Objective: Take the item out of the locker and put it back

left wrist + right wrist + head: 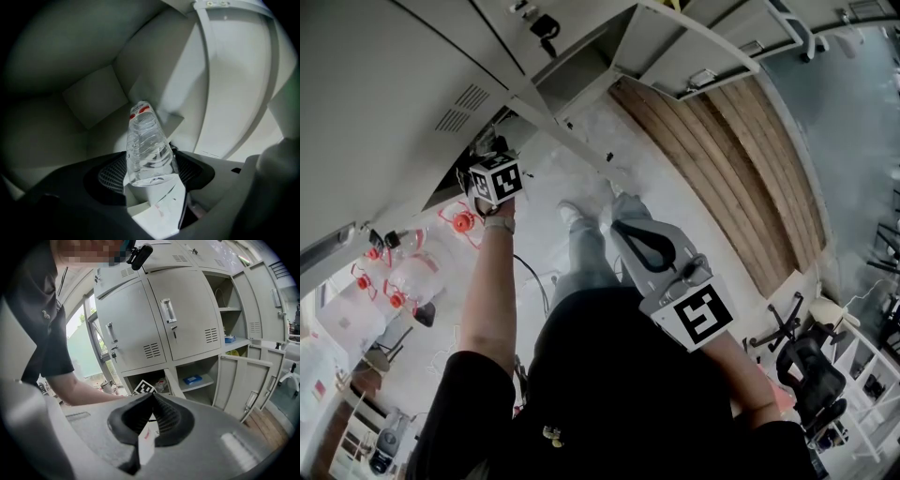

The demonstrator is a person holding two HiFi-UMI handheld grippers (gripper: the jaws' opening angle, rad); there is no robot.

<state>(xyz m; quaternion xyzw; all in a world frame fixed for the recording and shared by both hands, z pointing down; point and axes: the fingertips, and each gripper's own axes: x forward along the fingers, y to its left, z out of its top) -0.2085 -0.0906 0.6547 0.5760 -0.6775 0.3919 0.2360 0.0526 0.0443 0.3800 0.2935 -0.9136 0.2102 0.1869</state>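
A clear plastic bottle (pixel 149 150) with a red band near its cap lies inside the grey locker (pixel 93 98), base towards the camera. My left gripper (pixel 151 159) reaches into that compartment with its jaws wide, and both ribbed pads lie against the bottle's sides. In the head view only the left gripper's marker cube (pixel 499 178) shows at the locker's opening (pixel 478 150); the bottle is hidden there. My right gripper (pixel 649 246) hangs in front of the body, away from the locker. Its pads (pixel 152 397) meet and hold nothing.
Open locker doors (pixel 675 42) jut out above a wooden floor strip (pixel 722 159). Several clear bottles with red caps (pixel 459 221) show at the left. Office chairs (pixel 811 361) stand at the right. A blue box (pixel 192 379) sits on a locker shelf beside an open door (pixel 243 380).
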